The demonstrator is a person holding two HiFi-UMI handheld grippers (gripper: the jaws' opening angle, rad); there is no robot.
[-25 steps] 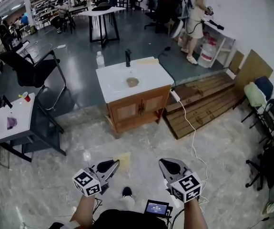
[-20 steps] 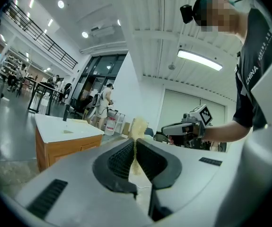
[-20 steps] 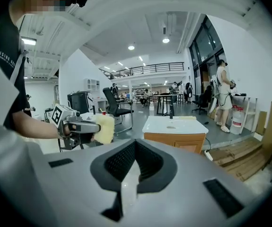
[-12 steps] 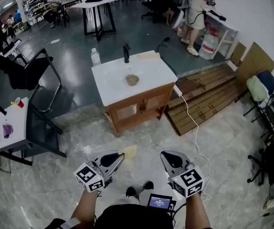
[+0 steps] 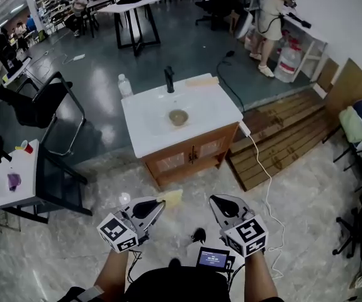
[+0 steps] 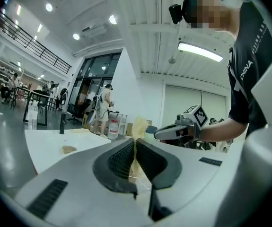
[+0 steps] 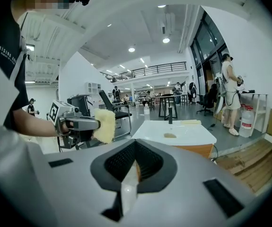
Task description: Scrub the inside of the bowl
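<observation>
Because scrubbing looks not yet begun, both grippers hang low, well short of the white countertop [image 5: 149,128]. The left gripper [image 5: 158,203] pinches a yellow sponge [image 5: 171,197] tight between its jaws, ready for the job. The right gripper [image 5: 215,201] has its jaws pressed together on nothing. Farther off, the bowl [image 5: 179,117] rests mid-countertop, nearer than the black faucet [image 5: 169,78].

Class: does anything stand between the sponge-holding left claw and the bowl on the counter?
Nothing visible does. Open floor lies between the left claw with its sponge and the cabinet; the bowl sits uncovered on top.
</observation>
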